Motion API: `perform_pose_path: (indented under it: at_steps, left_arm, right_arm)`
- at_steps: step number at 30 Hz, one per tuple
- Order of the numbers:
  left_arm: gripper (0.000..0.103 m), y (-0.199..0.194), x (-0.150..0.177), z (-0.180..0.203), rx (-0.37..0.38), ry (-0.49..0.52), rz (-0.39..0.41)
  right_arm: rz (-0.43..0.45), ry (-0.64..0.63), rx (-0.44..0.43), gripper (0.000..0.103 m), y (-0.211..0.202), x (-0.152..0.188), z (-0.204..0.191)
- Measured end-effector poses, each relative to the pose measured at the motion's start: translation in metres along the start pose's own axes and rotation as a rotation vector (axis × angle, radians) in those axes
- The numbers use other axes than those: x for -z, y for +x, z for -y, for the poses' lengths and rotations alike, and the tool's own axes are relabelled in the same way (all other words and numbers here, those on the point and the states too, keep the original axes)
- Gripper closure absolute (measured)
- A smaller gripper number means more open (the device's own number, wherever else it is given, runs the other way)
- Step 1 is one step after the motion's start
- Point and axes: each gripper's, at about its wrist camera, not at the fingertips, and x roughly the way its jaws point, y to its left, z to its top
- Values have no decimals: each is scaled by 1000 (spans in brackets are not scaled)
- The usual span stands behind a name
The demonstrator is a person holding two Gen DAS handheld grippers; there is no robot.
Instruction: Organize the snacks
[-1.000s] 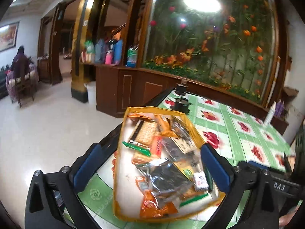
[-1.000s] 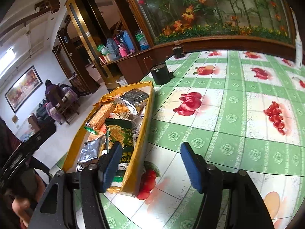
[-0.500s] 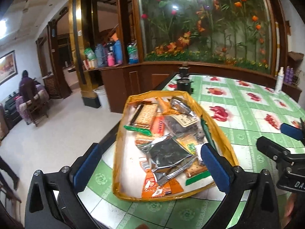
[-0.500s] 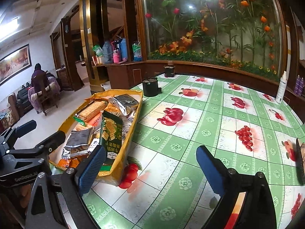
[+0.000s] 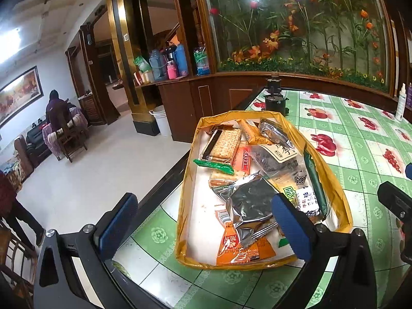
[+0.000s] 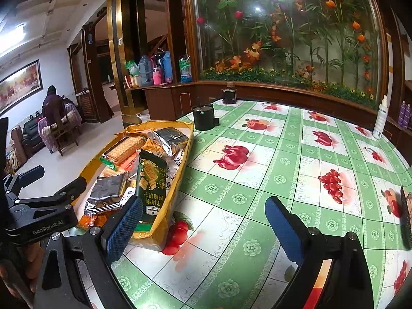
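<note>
A shallow yellow-rimmed tray sits at the table's left edge, filled with snack packs. Among them are a cracker pack, a green packet, a silver foil pack and an orange sachet. A dark green biscuit pack leans on the tray's right wall. My left gripper hovers open over the tray's near end, holding nothing. My right gripper is open wide over the bare tablecloth just right of the tray, with nothing between its fingers.
The green tablecloth with fruit prints stretches to the right. A black pot stands beyond the tray and a smaller one behind it. A white spray bottle is at the far right. The table edge drops to the floor on the left.
The right gripper's jaws have spread wider and it has swung away from the tray toward the open cloth. The left gripper has rolled level and shifted slightly left of the tray.
</note>
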Motion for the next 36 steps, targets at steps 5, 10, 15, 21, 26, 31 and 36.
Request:
perform_pose_path:
  at_steps: [5,10,15,21,26,31,36]
  left_arm:
    - [0,0,0,6,-1,16,-2]
    - [0,-1,1,10,-16,29,-1]
    - [0,1,2,12,-21,37,-3]
    - [0,2,4,14,-23,43,-4]
    - [0,2,7,15,-24,48,-3]
    - [0,3,8,17,-27,52,-5]
    - [0,3,9,17,-30,50,-7]
  right_arm:
    - [13,-63,23,5,-2,2,-13]
    - [35,-106,48,5,-5,4,-22]
    - [41,-126,53,5,-6,4,-25]
    - [48,-142,63,5,-7,5,-29]
    - [50,-144,74,5,-7,5,-29]
    - [48,-141,75,5,-8,5,-28]
    - [46,-142,74,5,-7,5,-28]
